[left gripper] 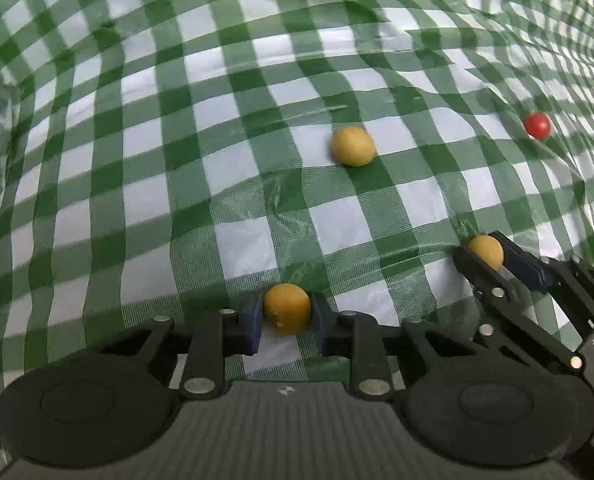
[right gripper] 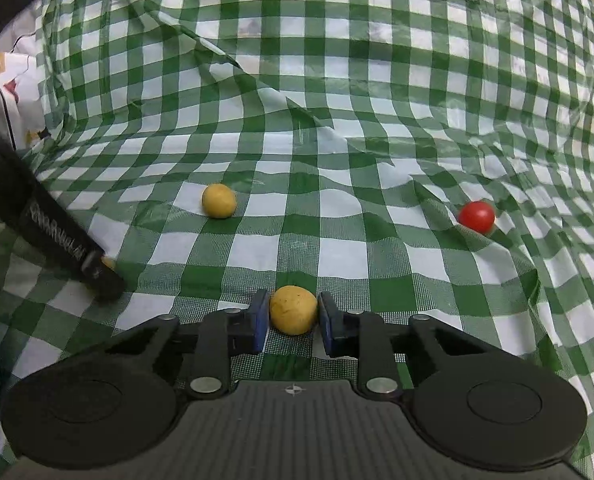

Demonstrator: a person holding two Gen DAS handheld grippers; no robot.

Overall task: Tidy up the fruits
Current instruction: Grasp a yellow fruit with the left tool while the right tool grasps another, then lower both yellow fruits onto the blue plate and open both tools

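Left wrist view: left tool point(left gripper: 287, 314) clamps one small round yellow fruit point(left gripper: 287, 309) on the green-checked plastic-covered table point(left gripper: 233, 240), right tool point(right gripper: 293, 316) clamps another point(right gripper: 293, 309); smooth spheres may squirt out on lifting.

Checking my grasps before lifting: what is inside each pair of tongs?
The left tongs pinch one yellow fruit, and the right tongs pinch another yellow fruit. Both fruits' undersides against the checkered cloth are hidden.
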